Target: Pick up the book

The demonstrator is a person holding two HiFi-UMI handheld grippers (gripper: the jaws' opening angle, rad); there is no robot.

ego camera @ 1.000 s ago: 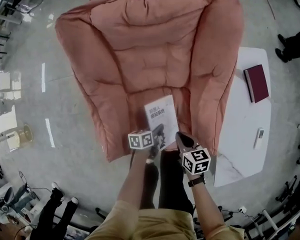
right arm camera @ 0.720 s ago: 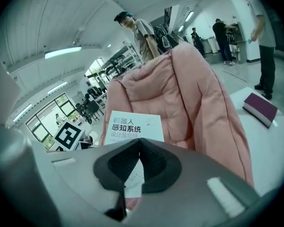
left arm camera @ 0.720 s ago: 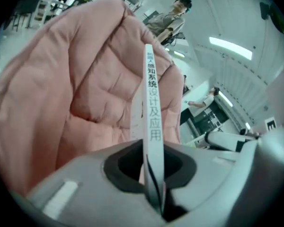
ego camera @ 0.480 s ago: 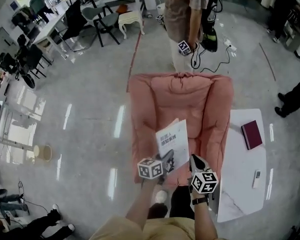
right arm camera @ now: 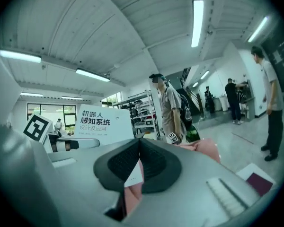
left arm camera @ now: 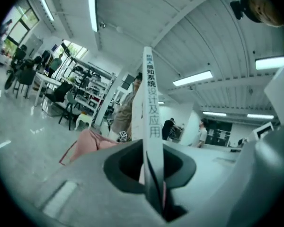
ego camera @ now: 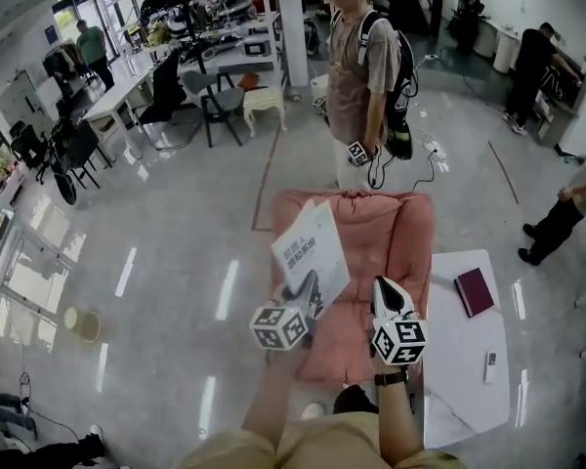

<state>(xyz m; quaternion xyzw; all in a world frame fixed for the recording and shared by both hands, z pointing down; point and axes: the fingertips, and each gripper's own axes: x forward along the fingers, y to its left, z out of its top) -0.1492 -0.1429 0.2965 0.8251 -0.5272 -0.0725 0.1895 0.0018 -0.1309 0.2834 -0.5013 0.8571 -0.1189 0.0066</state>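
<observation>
**L tongs** (ego camera: 307, 297): clamped on the book (ego camera: 311, 252). Grip sits at the book's lower edge. L gripper view shows the tongs (left arm camera: 151, 167) w/ the book (left arm camera: 150, 103) edge-on between the pads, spine facing the camera, printed characters running down it. Marker cube (ego camera: 278, 327) sits just behind the tongs, on the wearer's forearm side.

**R tongs** (ego camera: 383, 285): closed, pads meeting at the tips, nothing between them. R gripper view confirms this (right arm camera: 138, 148); only pink fabric and a white corner show through the gap lower down, both behind the tongs. Marker cube (ego camera: 398, 342) is at the wrist end.

**Book:** white softcover, dark title print on the front. Held in the air, tilted, front cover toward the head cam. It is off the pink padded seat (ego camera: 386, 228) and in front of it in head view. In R gripper view the cover (right arm camera: 104, 123) faces the camera, left of the R tongs. R tongs stand beside the book, not touching it.

**Surroundings:**
- White surface (ego camera: 464, 355) is just right of the seat.
- Maroon book (ego camera: 474, 292) lies flat on the surface.
- Small remote (ego camera: 489, 366) lies on it too, apart from the maroon book.
- Standing person w/ backpack (ego camera: 363, 76) is behind the seat.
- Floor is grey and glossy.
- Office desks and chairs stand at rear left.
</observation>
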